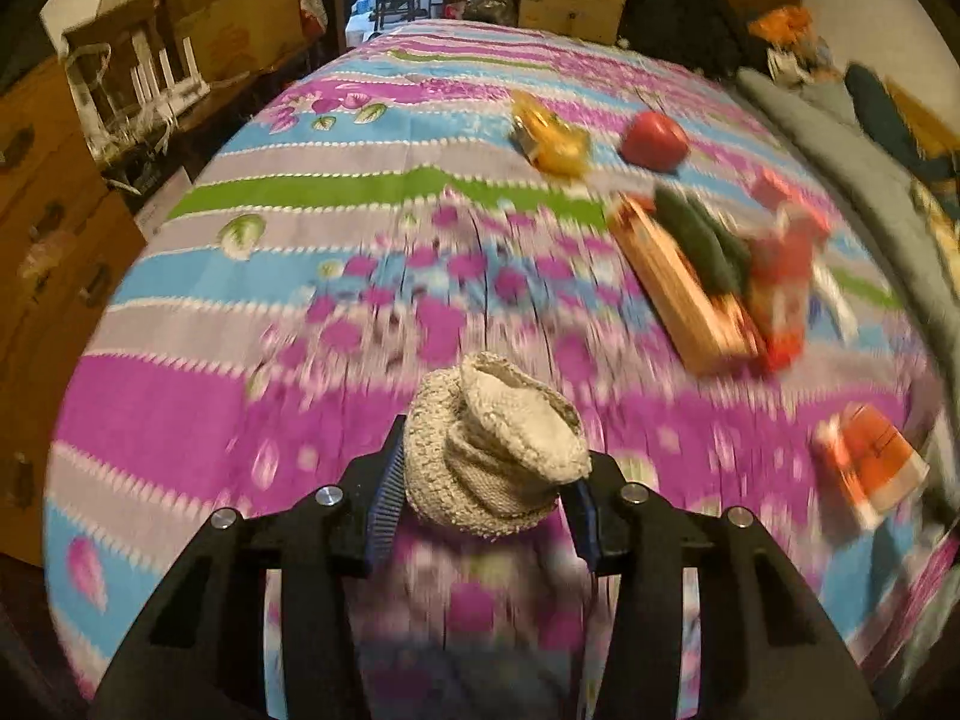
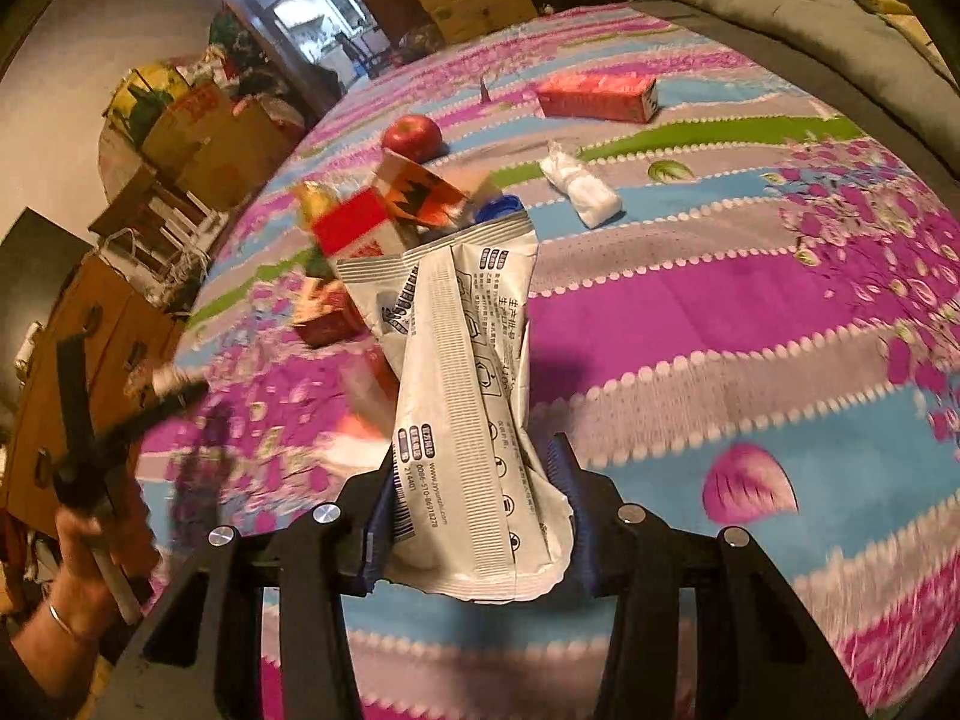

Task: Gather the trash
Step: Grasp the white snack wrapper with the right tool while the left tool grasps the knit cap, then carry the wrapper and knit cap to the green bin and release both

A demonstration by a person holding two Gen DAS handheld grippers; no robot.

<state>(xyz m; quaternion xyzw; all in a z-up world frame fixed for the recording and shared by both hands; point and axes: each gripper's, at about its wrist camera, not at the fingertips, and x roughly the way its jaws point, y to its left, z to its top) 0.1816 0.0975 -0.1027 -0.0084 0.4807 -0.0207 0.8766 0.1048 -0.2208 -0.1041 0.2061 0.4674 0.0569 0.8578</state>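
My left gripper (image 1: 483, 483) is shut on a beige knitted pouch (image 1: 492, 444) and holds it above the bedspread. My right gripper (image 2: 474, 516) is shut on a silver-white printed wrapper bag (image 2: 462, 390) that stands open upward. Red and orange cartons (image 2: 384, 210) and a blue cap (image 2: 498, 207) show at its mouth; whether they are inside is unclear. A red carton (image 2: 597, 97) and a white crumpled wad (image 2: 579, 187) lie on the bed. An orange carton (image 1: 870, 465) lies at the right in the left wrist view.
The flowered bedspread (image 1: 300, 312) covers the bed. On it lie a red apple (image 1: 654, 141), a yellow wrapper (image 1: 552, 141) and a long box with a dark green item (image 1: 690, 270). Cardboard boxes (image 1: 228, 18) and wooden drawers (image 1: 54, 228) stand on the left. A grey blanket (image 2: 810, 6) lies on the right.
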